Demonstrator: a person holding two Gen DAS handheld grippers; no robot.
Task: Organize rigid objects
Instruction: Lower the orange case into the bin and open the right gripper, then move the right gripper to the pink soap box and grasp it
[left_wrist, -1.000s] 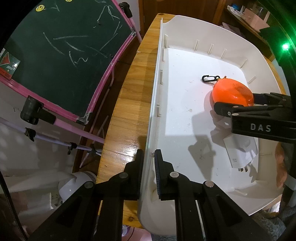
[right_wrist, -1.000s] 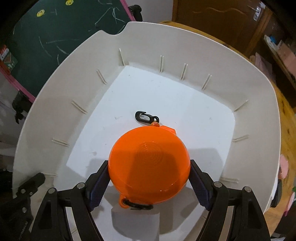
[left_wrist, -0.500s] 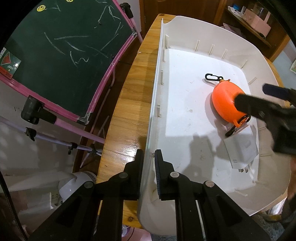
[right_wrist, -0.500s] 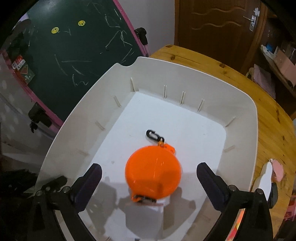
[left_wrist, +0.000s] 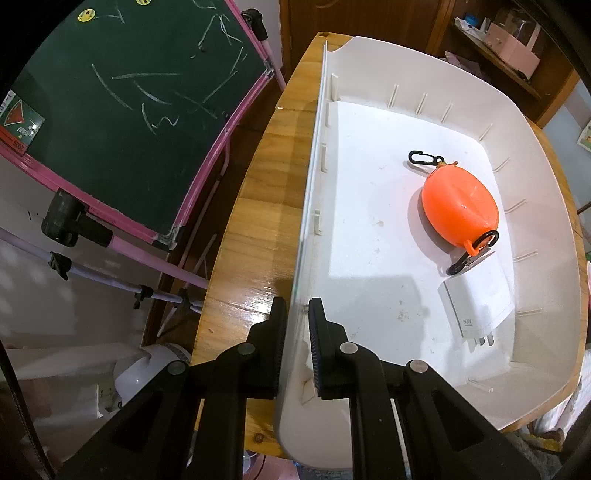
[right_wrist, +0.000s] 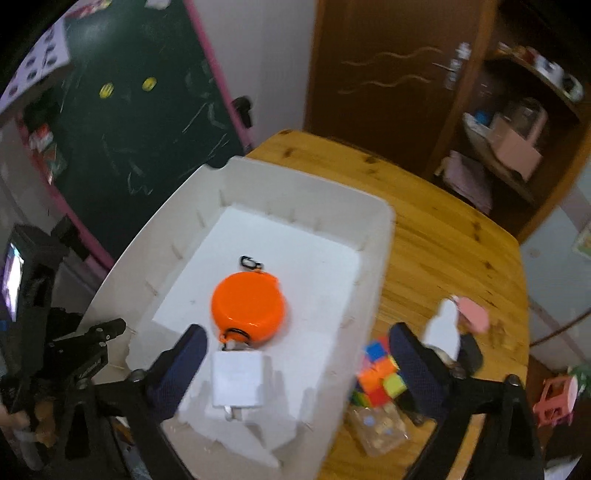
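Observation:
A round orange case (left_wrist: 460, 206) with black clips lies flat inside the white plastic bin (left_wrist: 535, 177), next to a white charger plug (left_wrist: 476, 306). My left gripper (left_wrist: 297, 306) is shut on the bin's near side wall, one finger inside and one outside. In the right wrist view the orange case (right_wrist: 247, 308) and the charger (right_wrist: 238, 380) lie well below my right gripper (right_wrist: 295, 332). It hangs high above the bin (right_wrist: 376, 236), wide apart, its jaws closing slightly with nothing between them.
The bin rests on a wooden table (left_wrist: 258, 221). Right of the bin lie a colour cube (right_wrist: 378, 369), a clear bag (right_wrist: 380, 428), a white and pink item (right_wrist: 448, 325) and a pink toy (right_wrist: 557, 400). A green chalkboard (left_wrist: 129, 110) stands to the left.
My right gripper let go of the orange case, opened wide, rose and drew back out of the left wrist view. The case stays in the bin. The left gripper has not moved.

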